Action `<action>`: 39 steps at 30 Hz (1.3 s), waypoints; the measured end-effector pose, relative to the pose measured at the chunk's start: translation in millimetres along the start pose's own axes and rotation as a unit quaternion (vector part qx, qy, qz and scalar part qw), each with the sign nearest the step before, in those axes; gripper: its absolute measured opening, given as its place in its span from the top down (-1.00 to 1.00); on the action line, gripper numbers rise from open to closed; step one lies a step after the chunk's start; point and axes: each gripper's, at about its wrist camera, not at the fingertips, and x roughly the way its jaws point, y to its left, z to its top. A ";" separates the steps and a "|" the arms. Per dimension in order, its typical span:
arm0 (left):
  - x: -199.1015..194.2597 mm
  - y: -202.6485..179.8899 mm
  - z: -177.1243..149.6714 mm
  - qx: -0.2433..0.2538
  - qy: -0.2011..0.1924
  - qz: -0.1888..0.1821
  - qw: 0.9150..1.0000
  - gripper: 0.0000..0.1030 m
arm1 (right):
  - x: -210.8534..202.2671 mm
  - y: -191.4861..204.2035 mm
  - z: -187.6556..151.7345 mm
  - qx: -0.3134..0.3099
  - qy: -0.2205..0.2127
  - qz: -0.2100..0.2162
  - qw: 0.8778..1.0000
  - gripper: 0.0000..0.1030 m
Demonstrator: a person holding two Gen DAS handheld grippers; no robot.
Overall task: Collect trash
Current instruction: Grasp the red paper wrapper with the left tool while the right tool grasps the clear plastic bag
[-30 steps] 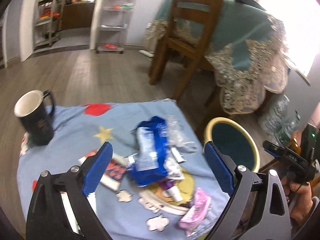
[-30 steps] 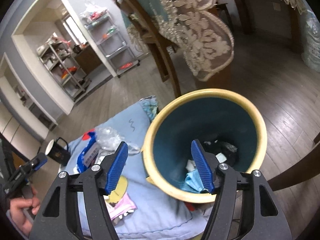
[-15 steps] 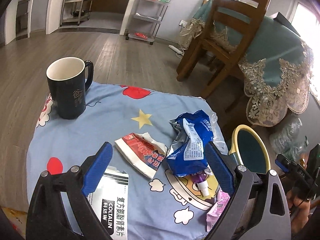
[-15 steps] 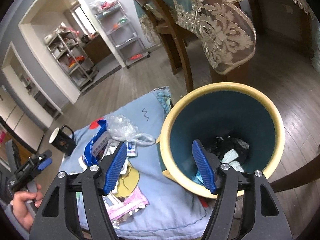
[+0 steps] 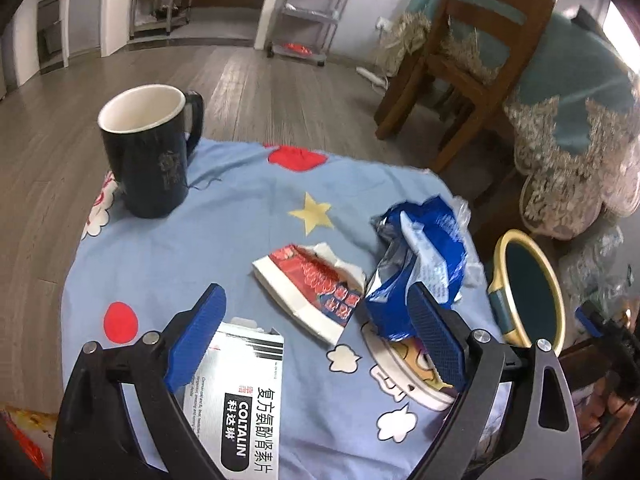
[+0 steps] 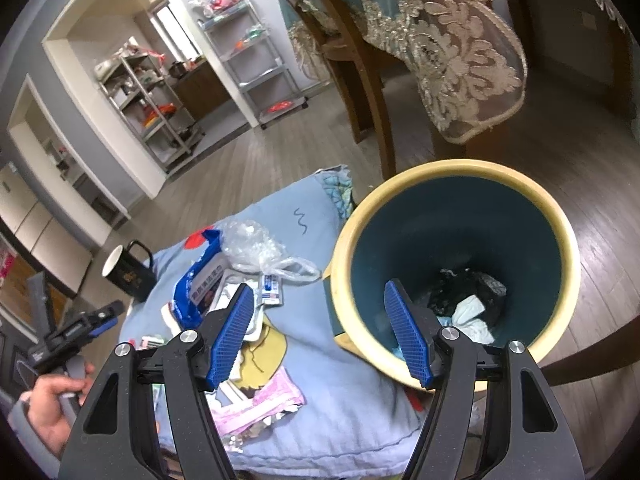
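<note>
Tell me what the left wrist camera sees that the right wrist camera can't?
Only the left wrist view shows the medicine box, the red packet and the yellow star on the cloth. Only the right wrist view looks down into the bin at the trash already inside, and shows the pink wrapper and the clear bag. Both show the mug, the blue wrapper, the blue cloth and the bin's yellow rim.

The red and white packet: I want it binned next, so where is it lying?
In the left wrist view the red and white packet lies mid-cloth, just left of the blue wrapper and beyond the white medicine box.
</note>
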 end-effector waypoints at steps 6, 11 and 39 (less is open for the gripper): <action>31.8 -7.9 3.2 0.039 0.042 0.010 0.998 -0.57 | 7.5 14.0 -1.8 -0.018 0.013 0.012 1.000 -0.34; 53.4 -10.0 12.8 0.053 0.062 0.004 0.997 -0.56 | 15.2 22.4 -2.2 -0.032 0.026 0.016 0.999 -0.34; 82.6 7.2 39.0 -0.067 0.063 -0.038 0.995 0.79 | 118.0 96.0 25.7 -0.178 0.092 0.006 0.980 -0.31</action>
